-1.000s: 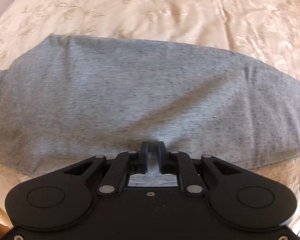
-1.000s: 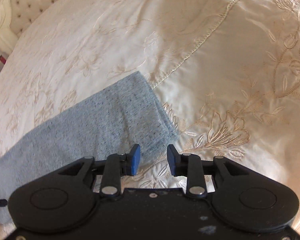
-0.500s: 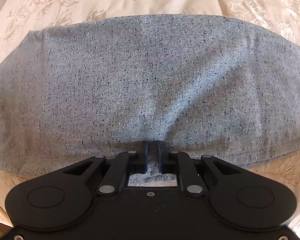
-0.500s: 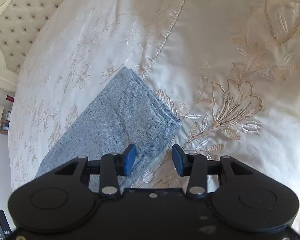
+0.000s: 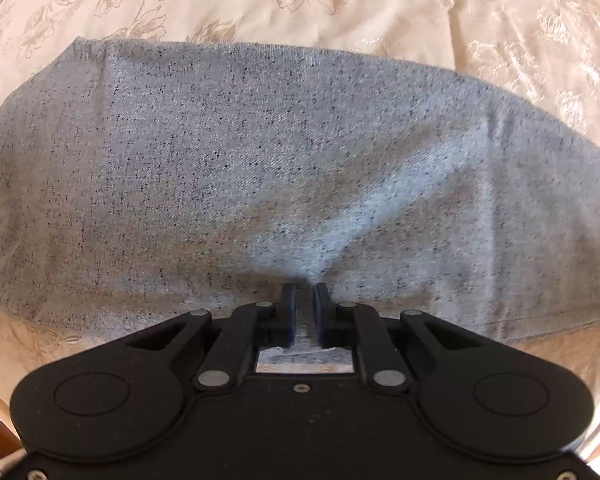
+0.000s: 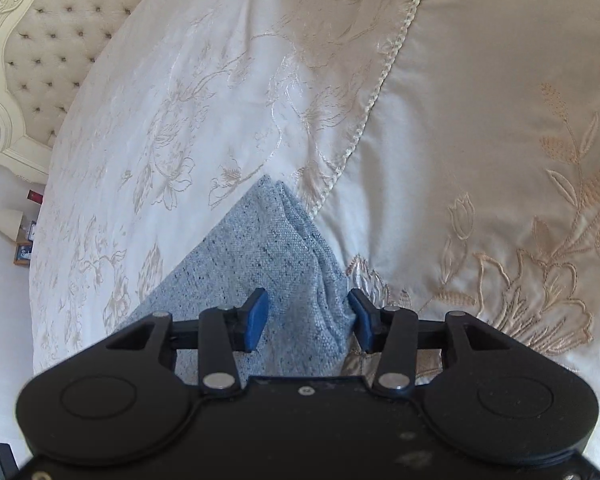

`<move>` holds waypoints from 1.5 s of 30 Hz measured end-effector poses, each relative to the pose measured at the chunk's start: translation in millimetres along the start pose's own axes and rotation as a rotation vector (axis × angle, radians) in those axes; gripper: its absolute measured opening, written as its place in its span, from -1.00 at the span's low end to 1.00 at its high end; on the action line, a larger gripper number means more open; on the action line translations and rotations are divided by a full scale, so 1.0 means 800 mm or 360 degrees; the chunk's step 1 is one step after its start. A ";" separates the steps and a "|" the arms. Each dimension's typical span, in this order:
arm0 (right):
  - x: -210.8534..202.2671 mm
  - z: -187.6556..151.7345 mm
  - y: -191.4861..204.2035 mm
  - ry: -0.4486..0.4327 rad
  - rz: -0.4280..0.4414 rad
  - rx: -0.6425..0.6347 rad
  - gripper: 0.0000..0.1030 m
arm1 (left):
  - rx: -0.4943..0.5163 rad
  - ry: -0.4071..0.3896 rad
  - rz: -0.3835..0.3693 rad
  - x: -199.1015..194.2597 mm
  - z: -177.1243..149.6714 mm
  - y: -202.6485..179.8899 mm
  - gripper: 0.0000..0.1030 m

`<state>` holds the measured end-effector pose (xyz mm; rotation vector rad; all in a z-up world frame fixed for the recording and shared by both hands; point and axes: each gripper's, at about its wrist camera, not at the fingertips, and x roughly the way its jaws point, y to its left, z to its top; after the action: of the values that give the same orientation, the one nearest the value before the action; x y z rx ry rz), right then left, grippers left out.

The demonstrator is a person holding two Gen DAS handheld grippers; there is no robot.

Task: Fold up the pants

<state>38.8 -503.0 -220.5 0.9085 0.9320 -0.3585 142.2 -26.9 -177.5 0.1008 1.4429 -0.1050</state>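
Grey speckled pants lie folded lengthwise across the cream bedspread. My left gripper points down at their near edge and is shut on a pinch of the fabric, which puckers toward the jaws. In the right wrist view the layered end of the pants runs in from the lower left. My right gripper stands low over that end, its jaws wide and just closing. The cloth lies between the blue pads, which are not pressing on it.
The embroidered bedspread has a corded seam running diagonally past the pants' end. A tufted headboard stands at the upper left, with a small lamp beside the bed.
The right gripper opened wider and came down over the pants' end, which now lies between its jaws. The left gripper kept its pinch and shifted slightly; more bedspread shows beyond the pants.
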 end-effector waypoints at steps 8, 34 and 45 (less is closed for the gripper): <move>-0.018 0.007 0.023 0.0035 -0.0003 -0.0198 -0.75 | 0.0145 -0.0113 -0.0166 -0.031 0.051 -0.097 -0.64; -0.056 0.003 0.085 -0.0058 0.0073 -0.0377 -0.74 | 0.0203 0.0057 -0.0151 0.013 0.024 -0.122 -0.68; -0.100 -0.052 0.196 -0.0219 -0.0013 -0.0549 -0.74 | 0.0196 -0.0005 -0.0394 -0.025 0.041 -0.028 -0.65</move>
<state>68.0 -385.3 -86.8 0.5571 0.8387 -0.2534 168.8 -52.9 -153.9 0.0222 1.4405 -0.3964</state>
